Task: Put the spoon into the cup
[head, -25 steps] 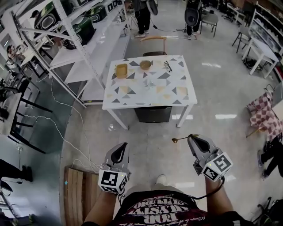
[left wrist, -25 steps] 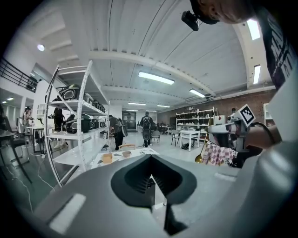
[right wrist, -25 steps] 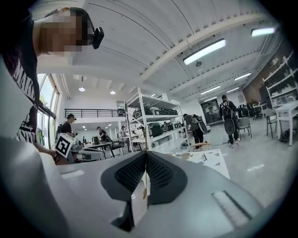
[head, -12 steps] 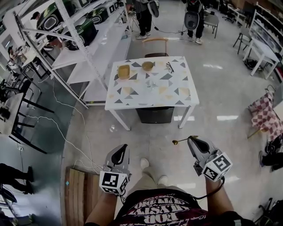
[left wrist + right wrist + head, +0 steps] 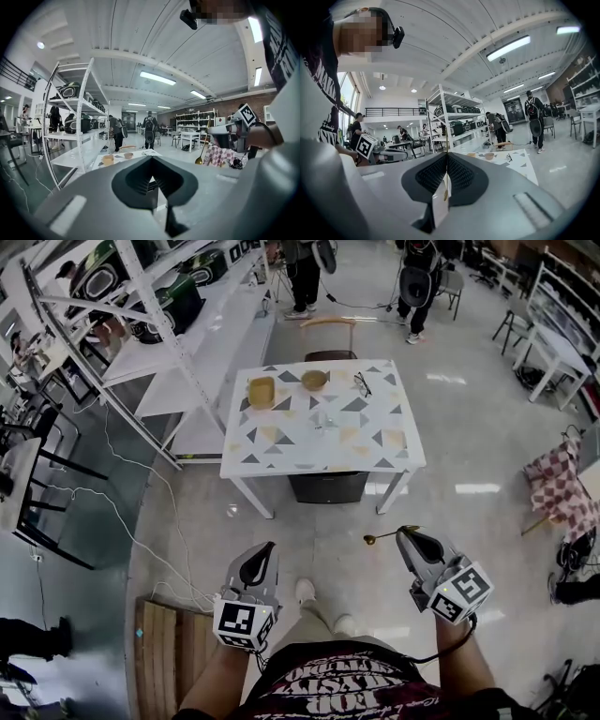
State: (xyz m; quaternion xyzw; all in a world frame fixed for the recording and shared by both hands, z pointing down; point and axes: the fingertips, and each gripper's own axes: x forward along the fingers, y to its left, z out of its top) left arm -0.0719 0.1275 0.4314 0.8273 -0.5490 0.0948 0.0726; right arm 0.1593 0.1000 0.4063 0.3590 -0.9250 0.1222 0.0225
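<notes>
A thin golden spoon (image 5: 379, 537) sticks out leftward from my right gripper (image 5: 405, 534), which is shut on its handle. In the right gripper view the handle (image 5: 446, 183) runs edge-on between the closed jaws. The left gripper view shows the spoon (image 5: 202, 152) hanging bowl-down from the right gripper (image 5: 224, 134). My left gripper (image 5: 264, 553) is shut with nothing in it. A wooden cup (image 5: 261, 390) stands at the far left of the triangle-patterned table (image 5: 384, 457), well ahead of both grippers. The cup (image 5: 108, 159) is small and distant in the left gripper view.
On the table also sit a wooden bowl (image 5: 314, 380), a pair of glasses (image 5: 364, 383) and a small clear item (image 5: 319, 418). A chair (image 5: 327, 326) stands behind it, a dark box (image 5: 324, 487) under it. White shelving (image 5: 141, 310) runs along the left; a wooden pallet (image 5: 169, 652) lies by my left side.
The person has taken a step forward; a shoe now shows between the grippers. Both grippers keep the same pose, the spoon still in the right one.
</notes>
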